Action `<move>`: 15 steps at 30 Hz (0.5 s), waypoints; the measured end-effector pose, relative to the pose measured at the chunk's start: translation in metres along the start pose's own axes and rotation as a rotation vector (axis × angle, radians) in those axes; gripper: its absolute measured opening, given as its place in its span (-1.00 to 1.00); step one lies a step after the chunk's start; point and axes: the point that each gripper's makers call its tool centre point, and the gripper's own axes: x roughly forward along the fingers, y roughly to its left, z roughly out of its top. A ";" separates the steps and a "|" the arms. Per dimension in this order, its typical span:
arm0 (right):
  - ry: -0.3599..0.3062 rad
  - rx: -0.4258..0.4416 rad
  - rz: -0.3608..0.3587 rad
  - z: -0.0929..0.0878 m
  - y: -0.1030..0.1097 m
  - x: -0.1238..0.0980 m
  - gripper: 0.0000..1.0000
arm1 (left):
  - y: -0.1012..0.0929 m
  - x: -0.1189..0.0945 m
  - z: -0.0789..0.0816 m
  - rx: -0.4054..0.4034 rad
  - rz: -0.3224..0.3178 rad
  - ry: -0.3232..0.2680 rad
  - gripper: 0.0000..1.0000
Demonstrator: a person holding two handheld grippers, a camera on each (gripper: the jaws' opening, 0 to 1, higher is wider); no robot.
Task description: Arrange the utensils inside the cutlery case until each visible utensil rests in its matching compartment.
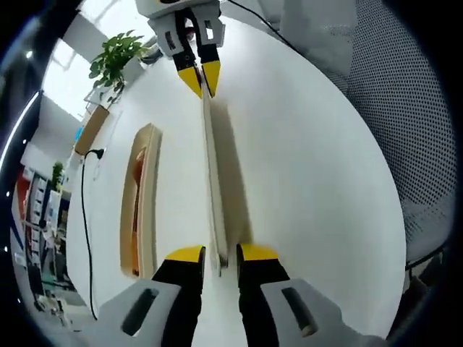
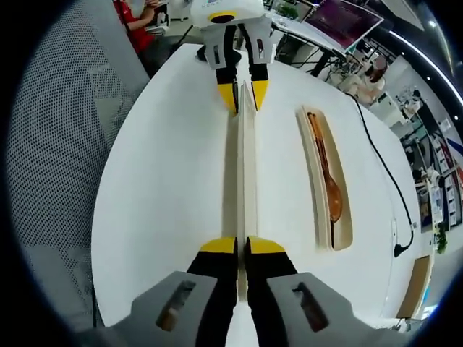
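Your left gripper (image 1: 221, 254) and right gripper (image 2: 241, 246) each clamp one end of the cream case lid (image 2: 246, 173), held on edge between them above the white table (image 2: 166, 181). The open case base (image 2: 324, 181) lies beside the lid on the table, with a wooden spoon (image 2: 329, 181) in its compartment.

bright, even light; fisheye-warped edges

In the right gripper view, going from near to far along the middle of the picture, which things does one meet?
Right gripper shut on the near end of the case lid → the long cream lid held on edge → left gripper shut on its far end → far edge of the white table.
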 end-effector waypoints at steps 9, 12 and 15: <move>-0.009 0.015 0.032 0.000 -0.001 0.000 -0.99 | -0.002 0.000 0.000 0.032 -0.001 -0.004 -0.91; -0.011 0.017 0.038 -0.001 -0.002 0.000 -0.99 | -0.002 -0.001 0.001 0.025 0.003 -0.009 -0.92; -0.009 0.017 0.043 -0.003 -0.003 -0.001 -0.99 | -0.003 -0.003 0.004 0.010 -0.001 -0.025 -0.92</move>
